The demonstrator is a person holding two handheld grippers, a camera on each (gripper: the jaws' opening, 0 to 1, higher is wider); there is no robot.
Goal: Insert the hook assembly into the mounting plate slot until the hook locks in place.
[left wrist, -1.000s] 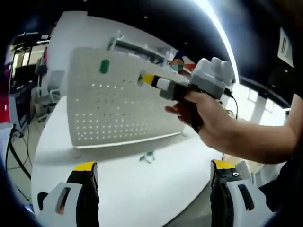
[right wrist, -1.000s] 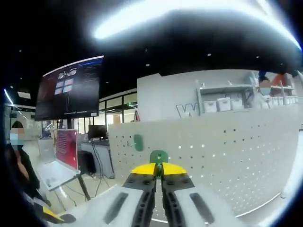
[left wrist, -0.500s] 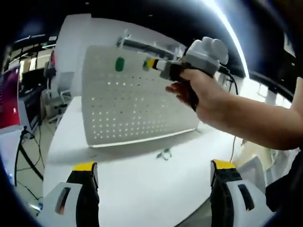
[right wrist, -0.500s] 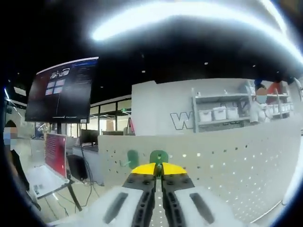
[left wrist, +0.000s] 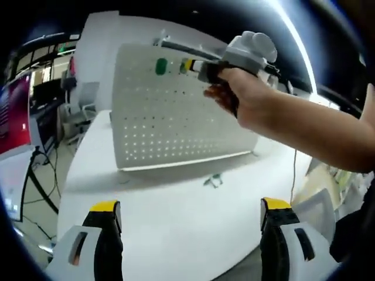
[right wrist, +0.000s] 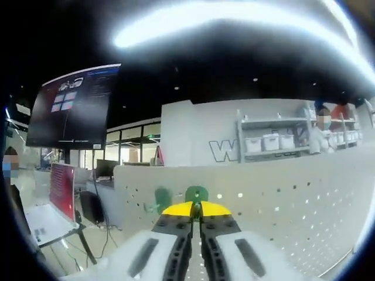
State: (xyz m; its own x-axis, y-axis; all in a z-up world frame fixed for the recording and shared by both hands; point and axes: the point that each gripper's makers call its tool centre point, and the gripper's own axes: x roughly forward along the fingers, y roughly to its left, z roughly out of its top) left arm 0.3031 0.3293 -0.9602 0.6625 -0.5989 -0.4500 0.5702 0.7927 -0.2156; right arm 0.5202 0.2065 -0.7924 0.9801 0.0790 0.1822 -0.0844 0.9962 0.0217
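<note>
1. Left gripper view: left gripper (left wrist: 187, 234) stayed wide open and empty over the white table (left wrist: 170, 216). The right gripper (left wrist: 190, 65) carried its hook to the upright perforated board (left wrist: 176, 117), beside a mounted green hook (left wrist: 160, 66); a small clip (left wrist: 214, 181) lay below.
2. Right gripper view: right gripper (right wrist: 196, 209) was pinched shut on a green plastic hook (right wrist: 197, 194), apparently touching the board (right wrist: 281, 199) for insertion.

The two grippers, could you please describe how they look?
The left gripper has black jaws with yellow tips on pale grey bodies. The right gripper matches, with yellow-tipped black jaws; seen from the left gripper view it has a white rounded housing and a black cable trailing behind it.
</note>
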